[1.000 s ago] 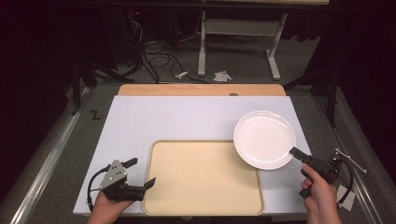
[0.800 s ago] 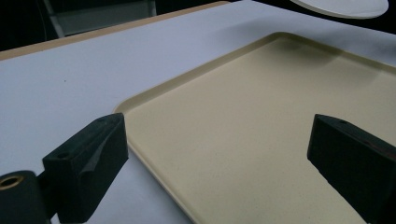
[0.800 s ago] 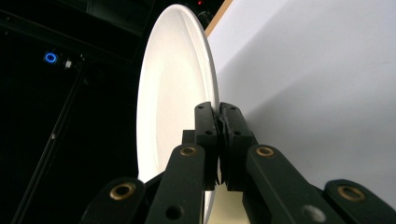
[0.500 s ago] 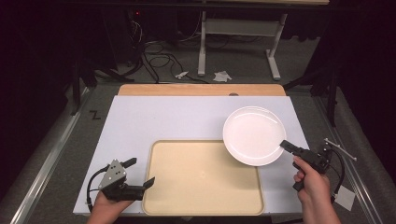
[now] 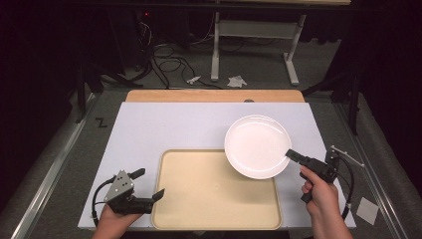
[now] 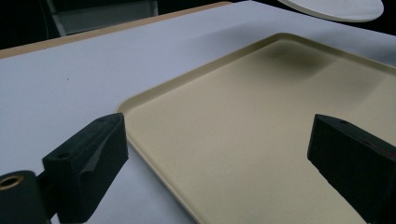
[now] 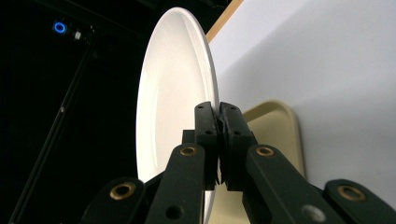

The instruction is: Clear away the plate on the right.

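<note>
White plate [image 5: 257, 145], rim clamped in right gripper [image 5: 290, 154], apparently clear of the beige tray [image 5: 199, 199] (corner overlapped); left gripper [image 5: 149, 184] jaws apart, empty.

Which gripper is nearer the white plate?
Right. The right gripper is clamped on the white plate's rim; the left gripper, jaws open, sits beside the tray's far edge.

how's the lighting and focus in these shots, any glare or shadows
High view: table evenly lit, surroundings dark, plate nearly washed out. Left gripper view: soft dark shadow on the tray under the plate; near jaws slightly blurred. Right gripper view: plate bright against black, a blue light glowing top left.
</note>
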{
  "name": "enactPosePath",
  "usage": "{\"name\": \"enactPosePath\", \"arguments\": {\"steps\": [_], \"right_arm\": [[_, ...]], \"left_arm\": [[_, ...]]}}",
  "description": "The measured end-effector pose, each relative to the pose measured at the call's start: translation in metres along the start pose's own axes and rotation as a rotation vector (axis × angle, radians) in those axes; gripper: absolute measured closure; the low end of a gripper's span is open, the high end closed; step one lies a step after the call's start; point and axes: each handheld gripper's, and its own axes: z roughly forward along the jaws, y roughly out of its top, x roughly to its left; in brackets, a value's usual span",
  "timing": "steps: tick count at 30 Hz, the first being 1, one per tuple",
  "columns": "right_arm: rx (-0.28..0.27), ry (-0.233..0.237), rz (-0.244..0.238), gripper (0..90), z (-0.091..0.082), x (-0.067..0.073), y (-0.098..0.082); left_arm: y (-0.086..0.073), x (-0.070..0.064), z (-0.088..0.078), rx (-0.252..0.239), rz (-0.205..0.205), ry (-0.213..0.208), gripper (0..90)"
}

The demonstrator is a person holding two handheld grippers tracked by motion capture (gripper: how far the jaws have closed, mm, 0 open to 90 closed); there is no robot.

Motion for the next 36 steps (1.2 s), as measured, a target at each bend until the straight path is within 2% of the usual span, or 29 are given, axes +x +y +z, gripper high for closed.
{"name": "enactPosePath", "arguments": {"steps": [4,12,24,36], "right_arm": [[0.024,0.000,-0.015,89.0,0.006,0.002,-0.005],[0.114,-0.017,-0.041,89.0,0.027,0.006,-0.021],[0.183,0.000,-0.080,89.0,0.046,0.019,-0.040],[0.242,-0.010,-0.112,88.9,0.057,0.023,-0.053]], "left_arm": [[0.000,0.000,0.000,-0.011,-0.006,0.000,5.8],[0.001,0.001,-0.002,-0.015,-0.004,0.001,5.8],[0.002,0.001,-0.004,-0.023,-0.001,0.001,5.8],[0.002,0.000,-0.004,-0.024,0.007,0.003,5.8]]}}
